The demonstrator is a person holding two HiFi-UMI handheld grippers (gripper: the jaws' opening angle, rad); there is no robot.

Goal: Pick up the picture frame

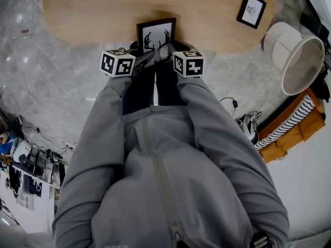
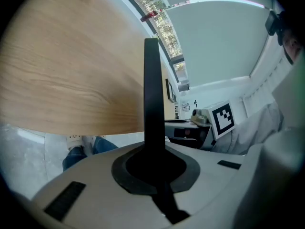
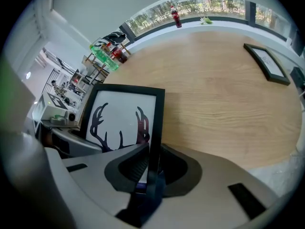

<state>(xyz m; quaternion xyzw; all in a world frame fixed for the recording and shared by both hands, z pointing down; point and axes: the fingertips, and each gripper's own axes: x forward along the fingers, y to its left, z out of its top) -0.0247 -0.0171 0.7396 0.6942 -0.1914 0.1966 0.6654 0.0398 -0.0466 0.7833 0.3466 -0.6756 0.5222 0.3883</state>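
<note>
The picture frame (image 1: pixel 156 35), black with a white print of dark antlers, stands at the near edge of the wooden table (image 1: pixel 93 9). Both grippers hold it by its lower corners. My left gripper (image 1: pixel 147 56) is shut on the frame's left edge; in the left gripper view that picture frame (image 2: pixel 151 89) shows edge-on as a dark bar rising out of the left gripper (image 2: pixel 152 163). My right gripper (image 1: pixel 168 51) grips the right edge. In the right gripper view the picture frame (image 3: pixel 123 120) shows its antler print, with its side rail pinched in the right gripper (image 3: pixel 151 163).
A second, smaller black frame (image 1: pixel 251 9) lies flat at the table's far right. A white lampshade (image 1: pixel 296 56) lies on the marble floor to the right, beside striped and orange fabric (image 1: pixel 289 128). A red bottle (image 3: pixel 175 16) stands on the window sill beyond the table.
</note>
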